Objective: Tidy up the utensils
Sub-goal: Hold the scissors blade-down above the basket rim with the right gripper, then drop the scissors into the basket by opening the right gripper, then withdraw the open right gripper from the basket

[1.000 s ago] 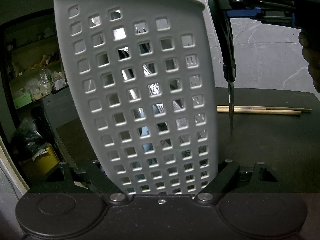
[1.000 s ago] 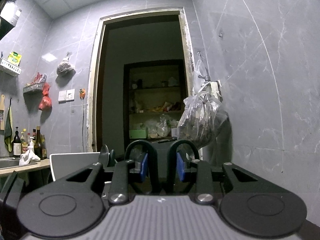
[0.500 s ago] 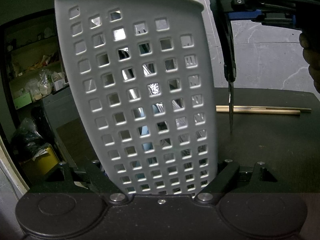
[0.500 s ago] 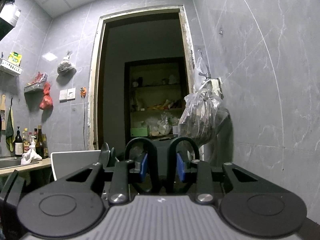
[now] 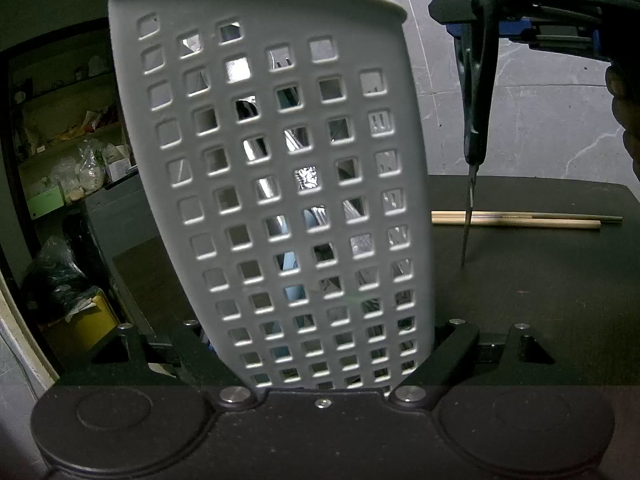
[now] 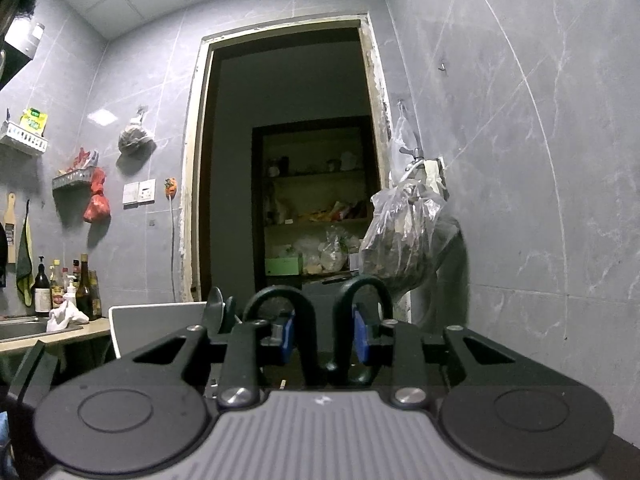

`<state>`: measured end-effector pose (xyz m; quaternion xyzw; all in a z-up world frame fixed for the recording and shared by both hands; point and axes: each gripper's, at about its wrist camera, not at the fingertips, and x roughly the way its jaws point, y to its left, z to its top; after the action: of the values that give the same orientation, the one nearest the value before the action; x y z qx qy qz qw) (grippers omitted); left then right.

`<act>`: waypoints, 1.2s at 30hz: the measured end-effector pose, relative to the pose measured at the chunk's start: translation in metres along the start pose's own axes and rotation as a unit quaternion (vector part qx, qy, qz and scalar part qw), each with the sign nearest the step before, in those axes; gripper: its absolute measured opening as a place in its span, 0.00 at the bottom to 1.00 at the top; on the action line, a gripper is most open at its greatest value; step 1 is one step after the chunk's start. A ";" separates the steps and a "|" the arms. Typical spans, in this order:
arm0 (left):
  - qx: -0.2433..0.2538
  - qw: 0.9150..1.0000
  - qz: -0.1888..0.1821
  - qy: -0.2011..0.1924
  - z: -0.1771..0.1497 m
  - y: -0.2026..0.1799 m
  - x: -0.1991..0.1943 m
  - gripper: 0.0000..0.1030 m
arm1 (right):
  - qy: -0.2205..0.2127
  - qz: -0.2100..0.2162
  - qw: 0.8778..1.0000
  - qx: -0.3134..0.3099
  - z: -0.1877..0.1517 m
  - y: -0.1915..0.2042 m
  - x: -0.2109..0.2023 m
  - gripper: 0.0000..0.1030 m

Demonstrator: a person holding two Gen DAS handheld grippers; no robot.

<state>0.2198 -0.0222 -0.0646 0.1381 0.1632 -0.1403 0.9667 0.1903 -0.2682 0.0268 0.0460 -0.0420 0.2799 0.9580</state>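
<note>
A white perforated utensil holder (image 5: pixel 280 184) fills the left wrist view, standing tilted, with several utensils dimly visible through its holes. My left gripper (image 5: pixel 320 332) is shut on its lower sides. Up at the right, my right gripper (image 5: pixel 476 16) is shut on black-handled scissors (image 5: pixel 478 92), which hang blades down over the dark table (image 5: pixel 540 300), to the right of the holder. In the right wrist view the blue pads of my right gripper (image 6: pixel 324 336) press on the two handle loops of the scissors (image 6: pixel 276 290). The holder's rim (image 6: pixel 156 316) shows low on the left.
A pair of wooden chopsticks (image 5: pixel 520 220) lies on the table behind the scissors' tip. A grey tiled wall (image 5: pixel 540 120) stands behind the table. A doorway (image 6: pixel 288 160) leads to shelves, a plastic bag (image 6: pixel 404 240) hangs on the wall, and bottles (image 6: pixel 64 288) stand on a counter at the left.
</note>
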 end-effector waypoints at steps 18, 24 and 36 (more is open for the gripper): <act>-0.009 1.000 -0.002 0.000 -0.001 0.004 0.000 0.83 | -0.021 0.075 0.997 -0.028 0.073 0.024 0.014 0.30; -0.010 1.000 -0.001 0.000 -0.003 0.005 0.001 0.82 | -0.074 0.128 0.988 -0.036 0.111 0.046 0.020 0.30; -0.009 1.000 -0.001 -0.001 -0.007 0.004 0.004 0.82 | -0.057 0.196 0.979 -0.015 0.101 0.075 0.055 0.30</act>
<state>0.2231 -0.0176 -0.0714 0.1287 0.1633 -0.1395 0.9681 0.1909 -0.1875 0.1373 0.0383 -0.1090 0.4582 0.8813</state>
